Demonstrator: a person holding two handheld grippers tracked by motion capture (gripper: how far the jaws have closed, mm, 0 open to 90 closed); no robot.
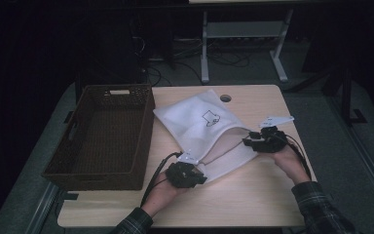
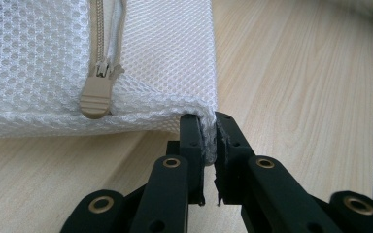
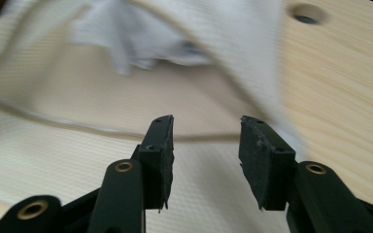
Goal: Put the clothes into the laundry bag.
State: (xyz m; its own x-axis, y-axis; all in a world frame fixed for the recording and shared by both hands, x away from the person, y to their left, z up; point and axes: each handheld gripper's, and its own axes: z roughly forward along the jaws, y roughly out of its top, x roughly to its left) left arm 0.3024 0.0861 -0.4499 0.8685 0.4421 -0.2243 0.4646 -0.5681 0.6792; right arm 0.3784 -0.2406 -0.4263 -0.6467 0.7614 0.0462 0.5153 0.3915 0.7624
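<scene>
White mesh, a zippered laundry bag [image 1: 199,127], lies on the wooden table [image 1: 253,195] just right of a dark wicker basket [image 1: 102,136]. From the left gripper view you see the beige zipper pull [image 2: 96,94] close up, and the left gripper [image 2: 210,136] has its jaws pinched tight on the bag's corner. From the right gripper view the bag's mouth gapes, cloth [image 3: 126,39] bunched inside, and the right gripper [image 3: 205,145] holds its jaws wide over the opening. From above, a small dark drawing [image 1: 210,118] marks the bag; no writing is legible. Both forearms reach in, hands low.
</scene>
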